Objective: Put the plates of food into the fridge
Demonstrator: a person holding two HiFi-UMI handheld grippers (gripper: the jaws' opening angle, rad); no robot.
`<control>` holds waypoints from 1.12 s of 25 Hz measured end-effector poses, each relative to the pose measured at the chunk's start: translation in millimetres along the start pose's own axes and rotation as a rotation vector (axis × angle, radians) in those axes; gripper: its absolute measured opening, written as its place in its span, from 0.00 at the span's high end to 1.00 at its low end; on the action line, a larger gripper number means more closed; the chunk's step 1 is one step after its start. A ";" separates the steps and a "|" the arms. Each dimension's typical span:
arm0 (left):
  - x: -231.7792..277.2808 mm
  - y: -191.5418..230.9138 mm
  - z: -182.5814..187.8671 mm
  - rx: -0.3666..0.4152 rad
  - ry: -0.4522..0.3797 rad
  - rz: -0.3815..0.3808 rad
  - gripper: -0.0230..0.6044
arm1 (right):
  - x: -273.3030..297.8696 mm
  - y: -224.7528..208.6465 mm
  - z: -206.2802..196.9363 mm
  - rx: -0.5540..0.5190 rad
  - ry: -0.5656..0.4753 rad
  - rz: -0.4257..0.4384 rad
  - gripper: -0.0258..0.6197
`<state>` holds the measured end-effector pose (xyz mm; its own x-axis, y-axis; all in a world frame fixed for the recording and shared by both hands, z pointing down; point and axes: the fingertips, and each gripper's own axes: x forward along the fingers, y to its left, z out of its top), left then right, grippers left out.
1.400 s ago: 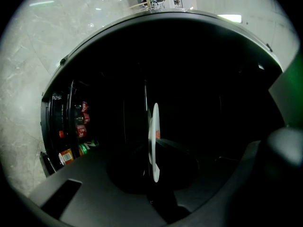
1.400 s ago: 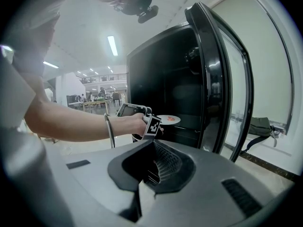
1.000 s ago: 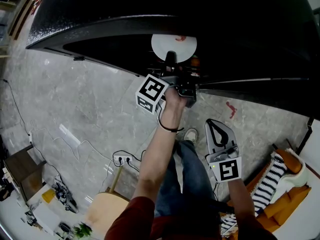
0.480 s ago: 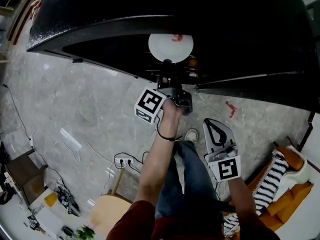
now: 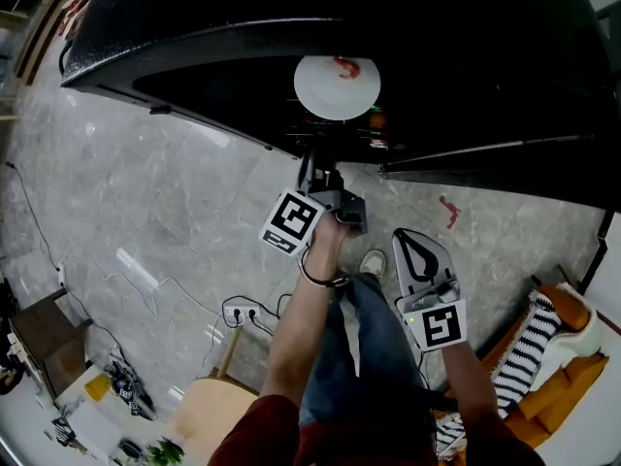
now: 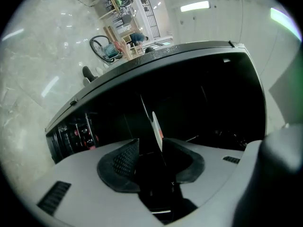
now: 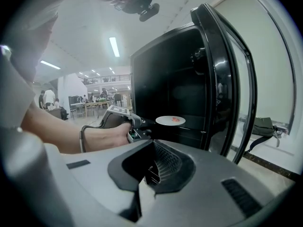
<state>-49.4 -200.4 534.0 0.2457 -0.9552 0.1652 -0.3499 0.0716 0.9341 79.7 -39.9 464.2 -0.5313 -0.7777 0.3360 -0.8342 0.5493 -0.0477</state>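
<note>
A white plate (image 5: 337,87) with a bit of red food lies flat inside the black fridge (image 5: 243,13). From the right gripper view the plate (image 7: 170,120) rests on a shelf. My left gripper (image 5: 309,155) is just outside the fridge opening, short of the plate's near rim. Its jaws have just been opening and now stand wide, with nothing pressed between them. In the left gripper view the plate (image 6: 155,128) shows edge-on beyond the left gripper (image 6: 150,148). My right gripper (image 5: 417,243) hangs lower by the person's leg, shut and empty, also visible as (image 7: 152,145).
The fridge door (image 7: 229,79) stands open to the right of the opening. Bottles or jars (image 6: 78,135) sit in a rack inside the fridge. The grey stone floor (image 5: 155,202) has a power strip (image 5: 238,311) and cables. A striped cushion (image 5: 519,357) lies at the lower right.
The left gripper let go of the plate and drew back from the fridge toward the person, rolling a little. The plate stays inside. The right gripper has not moved.
</note>
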 end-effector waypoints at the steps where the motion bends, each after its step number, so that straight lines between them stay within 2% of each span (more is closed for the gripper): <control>1: -4.0 0.0 0.2 0.011 0.002 -0.004 0.73 | 0.4 1.7 0.0 -0.003 0.000 0.002 0.94; 11: -32.1 -16.9 3.0 0.218 0.002 -0.087 0.74 | 10.4 -1.6 0.4 -0.021 0.007 -0.003 0.94; 20: -51.6 -22.0 6.6 0.389 0.011 -0.078 0.90 | 25.5 -24.6 8.9 -0.072 -0.004 -0.050 0.94; 28: -67.1 -39.4 16.9 0.636 0.013 -0.094 0.95 | 49.2 -28.7 19.2 -0.117 -0.035 -0.048 0.94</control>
<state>-67.4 -143.9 480.8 0.3115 -0.9451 0.0991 -0.7927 -0.2009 0.5756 74.6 -99.8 464.1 -0.4980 -0.8127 0.3026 -0.8368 0.5419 0.0784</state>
